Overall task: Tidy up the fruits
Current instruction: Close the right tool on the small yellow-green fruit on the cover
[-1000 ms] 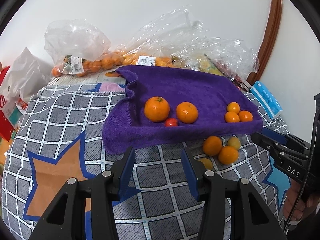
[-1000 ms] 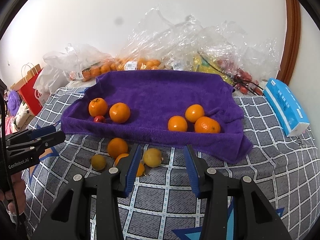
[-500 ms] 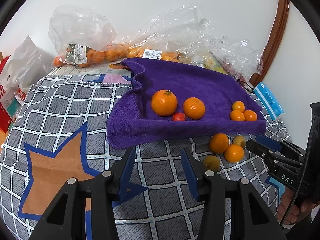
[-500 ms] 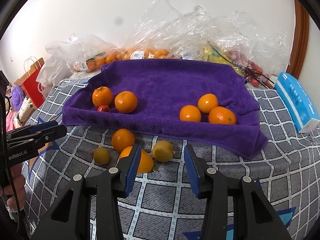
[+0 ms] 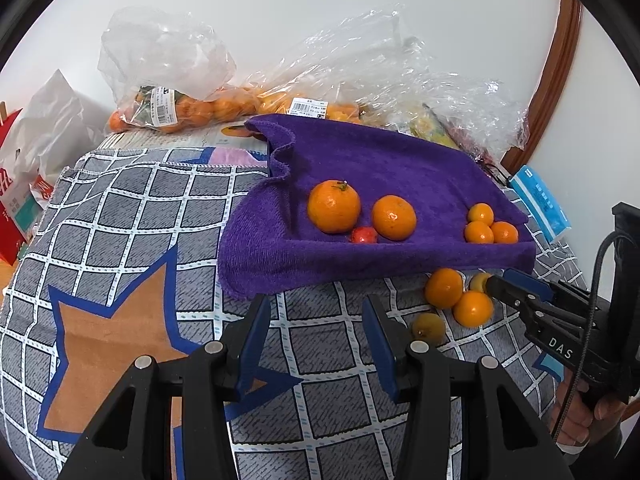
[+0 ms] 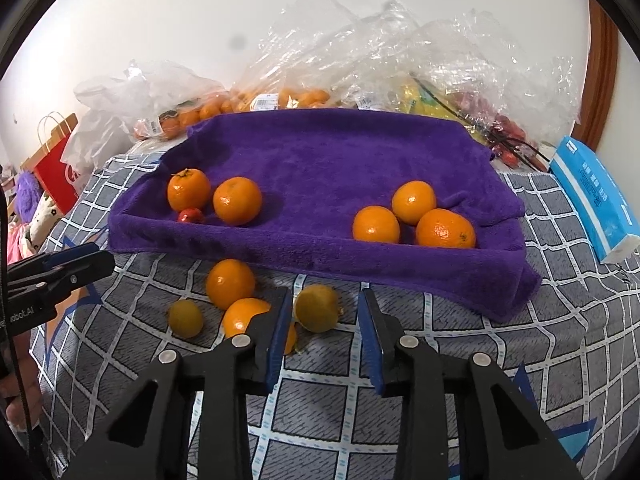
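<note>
The right gripper (image 6: 323, 332) is sitting low over the checked blanket (image 6: 460, 344), its blue jaws having just been closing in, and a yellowish fruit (image 6: 317, 308) is lying between the tips with a gap showing on the right-hand side, so the pads are not pressing on it. Just to its left an orange (image 6: 242, 314) is partly hiding behind the left jaw, another orange (image 6: 230, 283) is sitting beyond that, touching it, and a small yellow-green fruit (image 6: 185, 318) is lying a little apart on the left. Behind them the purple towel (image 6: 320, 152) is carrying two groups: a pair of oranges (image 6: 236, 201) with a small red fruit (image 6: 191, 216) at the left, and three smaller oranges (image 6: 414, 216) bunched at the right. The left gripper (image 5: 316, 338) is hovering over bare blanket near the towel's front edge, jaws partly apart and gripping nothing. Clear plastic bags of fruit (image 6: 280, 98) are piled along the wall behind the towel, and a blue tissue pack (image 6: 594, 196) is lying off to the right.
</note>
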The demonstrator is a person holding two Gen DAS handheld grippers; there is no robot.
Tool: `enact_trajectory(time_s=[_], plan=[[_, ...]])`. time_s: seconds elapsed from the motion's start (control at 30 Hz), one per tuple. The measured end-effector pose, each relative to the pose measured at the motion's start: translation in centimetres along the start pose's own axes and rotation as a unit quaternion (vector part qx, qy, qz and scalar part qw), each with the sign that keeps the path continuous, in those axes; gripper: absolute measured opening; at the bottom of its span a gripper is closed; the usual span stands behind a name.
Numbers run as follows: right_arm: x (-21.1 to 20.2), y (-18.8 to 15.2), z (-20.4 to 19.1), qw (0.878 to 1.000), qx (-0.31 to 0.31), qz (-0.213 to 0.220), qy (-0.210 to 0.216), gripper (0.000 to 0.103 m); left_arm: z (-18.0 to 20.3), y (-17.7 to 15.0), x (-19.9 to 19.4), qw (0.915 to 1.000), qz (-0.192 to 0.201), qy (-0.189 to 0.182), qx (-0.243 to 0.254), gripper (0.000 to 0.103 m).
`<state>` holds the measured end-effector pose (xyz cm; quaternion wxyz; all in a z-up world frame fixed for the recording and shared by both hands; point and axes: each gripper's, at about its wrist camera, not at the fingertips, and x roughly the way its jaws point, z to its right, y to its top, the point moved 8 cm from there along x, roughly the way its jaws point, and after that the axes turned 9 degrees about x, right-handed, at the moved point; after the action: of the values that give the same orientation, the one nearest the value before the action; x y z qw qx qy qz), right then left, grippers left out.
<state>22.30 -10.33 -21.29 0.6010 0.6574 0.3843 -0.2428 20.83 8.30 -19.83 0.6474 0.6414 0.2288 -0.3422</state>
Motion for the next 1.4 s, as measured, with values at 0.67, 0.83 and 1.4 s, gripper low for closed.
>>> enact_trajectory(time_s=[0.67, 0.83, 1.4], plan=[[2.3, -0.1, -1.1, 0.998, 0.007, -0.039, 0.046, 0.026, 1.2, 0.5, 0.3, 0.9999, -0.002, -0.003, 0.013, 0.045], [1.3, -0.1, -0.6, 0.999, 0.006, -0.019, 0.028, 0.027, 1.9, 0.3, 0.0, 0.9997, -0.001, -0.009, 0.021, 0.045], [-2.4, -0.7, 4.4, 0.999, 0.035, 0.016, 0.004, 0.027, 7.1, -0.4, 1.3, 0.9966, -0.024, -0.050, 0.062, 0.045]])
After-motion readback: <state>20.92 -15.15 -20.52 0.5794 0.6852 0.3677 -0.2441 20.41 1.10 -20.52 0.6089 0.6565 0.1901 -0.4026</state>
